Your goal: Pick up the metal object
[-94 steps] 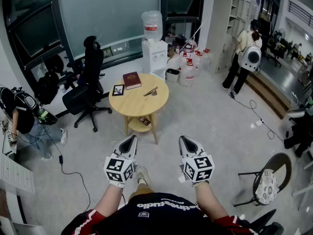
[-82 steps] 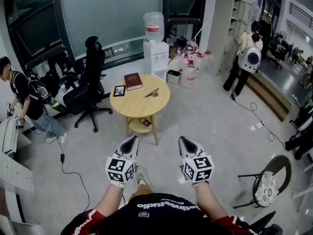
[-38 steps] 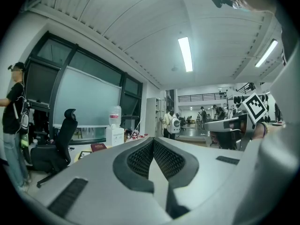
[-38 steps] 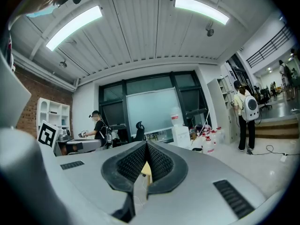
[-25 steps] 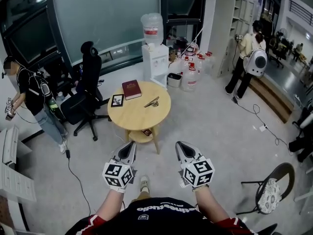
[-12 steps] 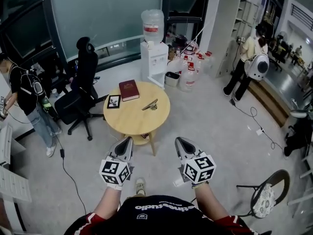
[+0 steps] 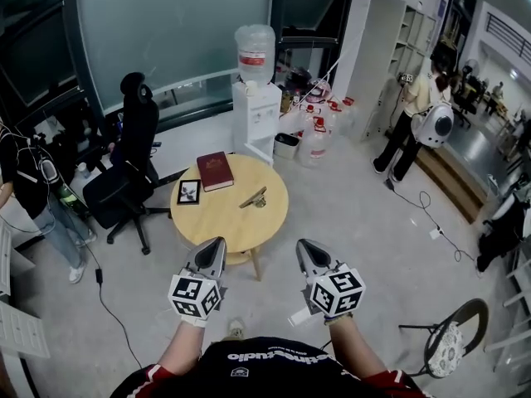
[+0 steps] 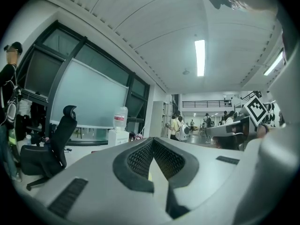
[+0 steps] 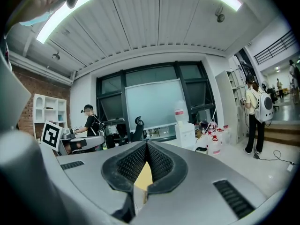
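Both jaws together: left gripper (image 7: 217,242), right gripper (image 7: 302,244), metal object (image 7: 253,198) beyond.

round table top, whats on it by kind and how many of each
red book: 1
small framed picture: 1
metal object: 1
total: 3

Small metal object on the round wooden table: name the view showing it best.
Head view: the small metal object lies unobstructed on the round wooden table. Neither gripper view shows it; their jaws block it.
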Motion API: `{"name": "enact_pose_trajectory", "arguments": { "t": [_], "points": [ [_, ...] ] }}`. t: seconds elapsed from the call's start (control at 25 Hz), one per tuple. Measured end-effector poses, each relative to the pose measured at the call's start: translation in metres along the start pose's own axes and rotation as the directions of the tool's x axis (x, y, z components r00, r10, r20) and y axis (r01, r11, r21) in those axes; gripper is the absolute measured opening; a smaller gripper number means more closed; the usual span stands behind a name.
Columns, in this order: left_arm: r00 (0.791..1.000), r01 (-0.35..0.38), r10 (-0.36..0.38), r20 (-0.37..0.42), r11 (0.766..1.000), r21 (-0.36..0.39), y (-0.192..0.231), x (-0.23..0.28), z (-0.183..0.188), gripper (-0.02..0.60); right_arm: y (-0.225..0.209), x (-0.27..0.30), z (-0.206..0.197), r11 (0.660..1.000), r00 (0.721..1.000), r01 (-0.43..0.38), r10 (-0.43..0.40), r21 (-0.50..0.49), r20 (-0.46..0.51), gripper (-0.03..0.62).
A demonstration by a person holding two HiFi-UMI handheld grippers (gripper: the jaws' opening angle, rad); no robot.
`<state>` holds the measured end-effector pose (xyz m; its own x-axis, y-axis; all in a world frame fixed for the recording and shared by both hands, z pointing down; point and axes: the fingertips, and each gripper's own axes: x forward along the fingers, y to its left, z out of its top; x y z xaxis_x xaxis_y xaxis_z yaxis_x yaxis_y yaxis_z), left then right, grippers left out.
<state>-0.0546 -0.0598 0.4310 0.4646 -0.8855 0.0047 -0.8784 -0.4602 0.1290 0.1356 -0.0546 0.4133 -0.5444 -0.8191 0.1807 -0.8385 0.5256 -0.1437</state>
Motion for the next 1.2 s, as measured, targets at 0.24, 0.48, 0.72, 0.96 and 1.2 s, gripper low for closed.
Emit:
{"name": "enact_pose_trajectory", "arguments": {
  "t": [0.24, 0.48, 0.72, 0.96, 1.2],
  "points": [
    [1.000, 0.012, -0.012, 0.004, 1.000, -0.002, 0.034, 0.025, 0.008, 0.017, 0.010, 0.045, 0.011, 0.999, 1.000, -0.015, 0.015, -0.029, 0.000, 0.029],
    [1.000, 0.030, -0.030, 0.004, 0.999, -0.014, 0.067, 0.050, 0.014, 0.017, 0.011, 0.085, 0.023, 1.000, 1.000, 0.001, -0.001, -0.030, -0.002, 0.029],
    [0.998, 0.062, -0.062, 0.003, 0.997, -0.035, 0.086, 0.068, 0.010, 0.017, 0.015, 0.109, 0.025, 0.999, 1.000, 0.016, -0.016, -0.035, -0.006, 0.029],
    [0.997, 0.069, -0.068, 0.021, 0.996, -0.064, 0.115, 0.073, 0.012, 0.017, 0.019, 0.136, 0.017, 0.998, 0.998, 0.041, -0.043, -0.045, -0.042, 0.029],
    [0.998, 0.052, -0.051, 0.024, 0.995, -0.085, 0.149, 0.071, 0.011, 0.017, 0.039, 0.167, 0.023, 0.997, 0.998, 0.015, -0.019, -0.073, -0.057, 0.029]
  ]
}}
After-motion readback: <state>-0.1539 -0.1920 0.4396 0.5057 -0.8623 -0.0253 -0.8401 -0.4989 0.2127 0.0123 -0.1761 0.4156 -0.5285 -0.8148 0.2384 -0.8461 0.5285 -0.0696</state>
